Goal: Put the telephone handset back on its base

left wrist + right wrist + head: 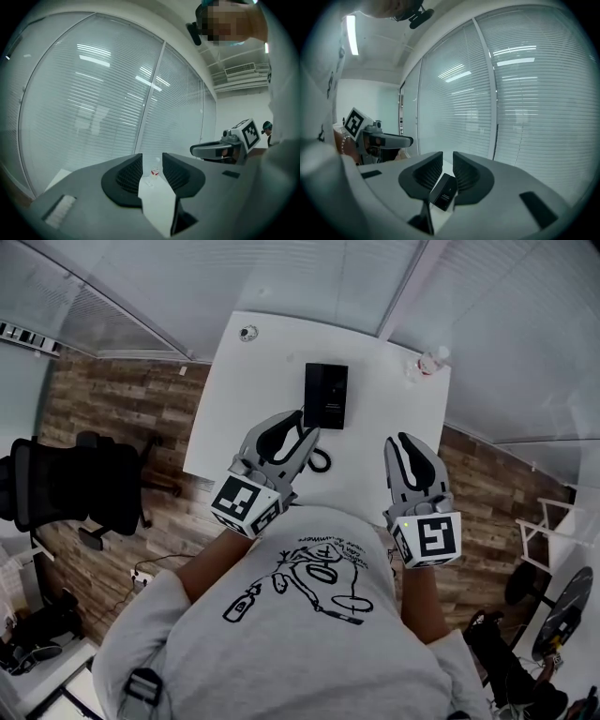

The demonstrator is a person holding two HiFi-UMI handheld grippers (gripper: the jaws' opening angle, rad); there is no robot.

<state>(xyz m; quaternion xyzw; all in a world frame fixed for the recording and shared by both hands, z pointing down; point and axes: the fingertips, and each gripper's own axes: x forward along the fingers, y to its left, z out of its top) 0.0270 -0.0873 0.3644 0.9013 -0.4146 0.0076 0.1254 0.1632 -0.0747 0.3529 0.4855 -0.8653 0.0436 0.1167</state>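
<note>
office chair (66, 488): black, on the wood floor, well apart from the table's left edge.
table (253, 399): white, with its near edge under both tools.
left tool (302, 430) (152, 157): held above the table, jaws a little spread, nothing between them.
telephone (325, 395) (443, 192): black, flat at mid-table, just beyond the left tool; the handset seems to lie along the base's left side.
cord (321, 461): coiled, looping beside the left tool.
right tool (398, 441) (447, 157): raised, jaws slightly apart, empty.
bottle (429, 362) (153, 172): clear, at the table's far right corner.
</note>
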